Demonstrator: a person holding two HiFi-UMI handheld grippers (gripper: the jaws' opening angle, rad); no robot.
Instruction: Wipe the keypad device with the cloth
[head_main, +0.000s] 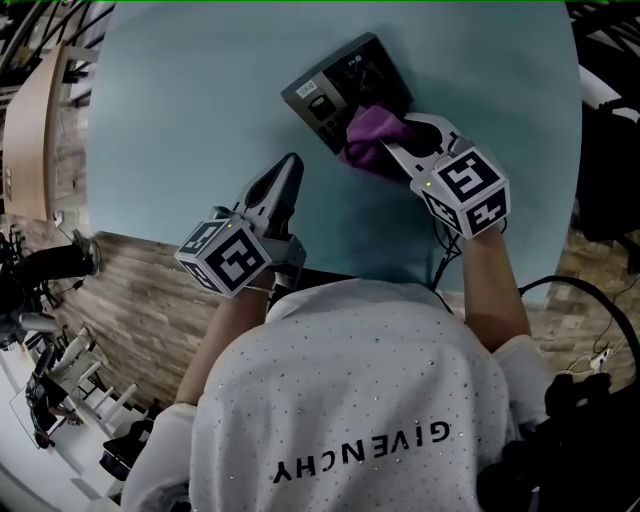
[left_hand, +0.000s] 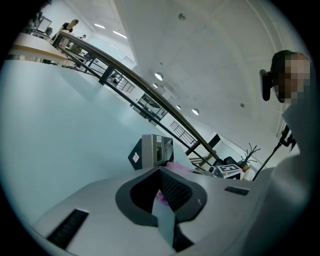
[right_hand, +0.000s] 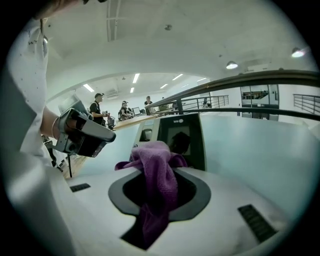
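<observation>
White shirt (head_main: 350, 400) fills 6 o'clock of head view. My left hand-held gripper (head_main: 290, 165): jaws a narrow slit apart, nothing between them, pointing to 1 o'clock over the table (head_main: 180, 110). My right hand-held gripper (head_main: 397, 150): clamped on the purple cloth (head_main: 368, 132), which bunches past the tips. Cloth rests on the 5 o'clock corner of the keypad device (head_main: 335, 85), which lies flat at 12 o'clock.
</observation>
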